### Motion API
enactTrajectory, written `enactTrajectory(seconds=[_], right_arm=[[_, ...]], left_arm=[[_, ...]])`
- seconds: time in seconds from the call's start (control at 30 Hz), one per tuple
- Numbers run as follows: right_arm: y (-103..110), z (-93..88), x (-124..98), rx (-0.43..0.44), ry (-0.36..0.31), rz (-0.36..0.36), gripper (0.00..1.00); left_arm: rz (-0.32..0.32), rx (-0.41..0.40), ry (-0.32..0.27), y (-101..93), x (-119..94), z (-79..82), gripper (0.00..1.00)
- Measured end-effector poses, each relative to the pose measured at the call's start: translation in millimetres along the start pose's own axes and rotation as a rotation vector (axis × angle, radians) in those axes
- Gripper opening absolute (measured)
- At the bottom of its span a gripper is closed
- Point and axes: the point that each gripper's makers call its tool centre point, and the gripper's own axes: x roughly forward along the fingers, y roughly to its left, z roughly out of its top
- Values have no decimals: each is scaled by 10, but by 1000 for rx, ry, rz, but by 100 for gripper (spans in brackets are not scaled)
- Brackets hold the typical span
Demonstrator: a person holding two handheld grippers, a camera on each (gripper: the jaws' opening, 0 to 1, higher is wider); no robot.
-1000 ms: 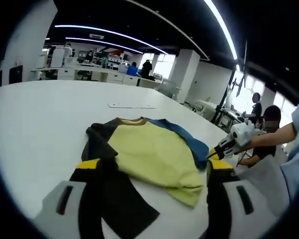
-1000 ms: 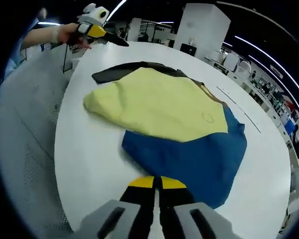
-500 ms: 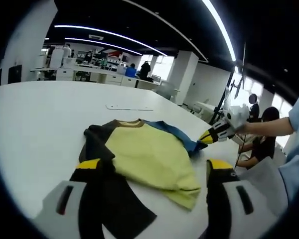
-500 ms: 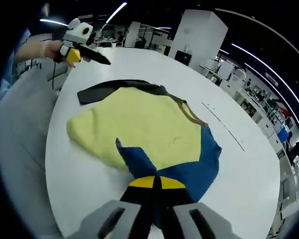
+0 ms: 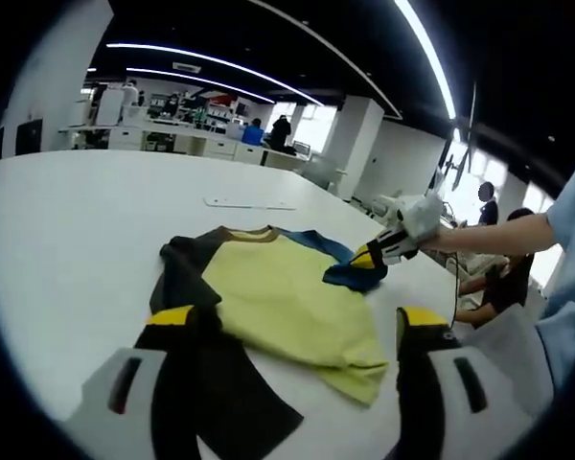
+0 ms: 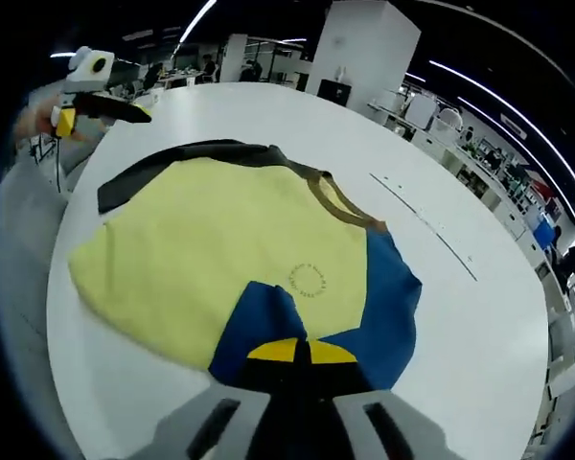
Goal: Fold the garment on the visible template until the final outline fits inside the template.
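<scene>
The right gripper (image 6: pixel 294 353), jaws pinching the blue sleeve (image 6: pixel 254 321), holds it over the yellow garment (image 6: pixel 211 254) spread mid-bench (image 6: pixel 479 316), while the left gripper (image 5: pixel 292 331), jaws spread, hovers by the black sleeve (image 5: pixel 220 383).

A soft, matt cloth garment (image 6: pixel 230 259) in yellow, blue and dark panels lies on a smooth white table (image 5: pixel 86 220) with a faint sheen. The right gripper (image 6: pixel 295 356) has dull black jaws, seemingly plastic, with yellow tips.
</scene>
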Motion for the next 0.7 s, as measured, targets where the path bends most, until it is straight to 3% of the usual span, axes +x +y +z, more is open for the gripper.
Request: enactTrajectory(seconds=[0.1,0.23,0.3,0.5,0.7], right_arm=[[6,-11,-10,4,-1,4,0],[-5,45,-63,-35,-36,-20,20],[39,65,-96,-44,-38,-20,24],[244,187,-155,-72,-63,12,23],[457,227,-37,-121,-41,52,17]], left_arm=[[-1,-3,6,2,9,-23,82],[-5,-6,6,0,23,-36,83],[-9,-5,5,-13,30,-34,83],[-11,0,8,-22,40,-49,84],[-17,-10,6,-41,45,-67,83]])
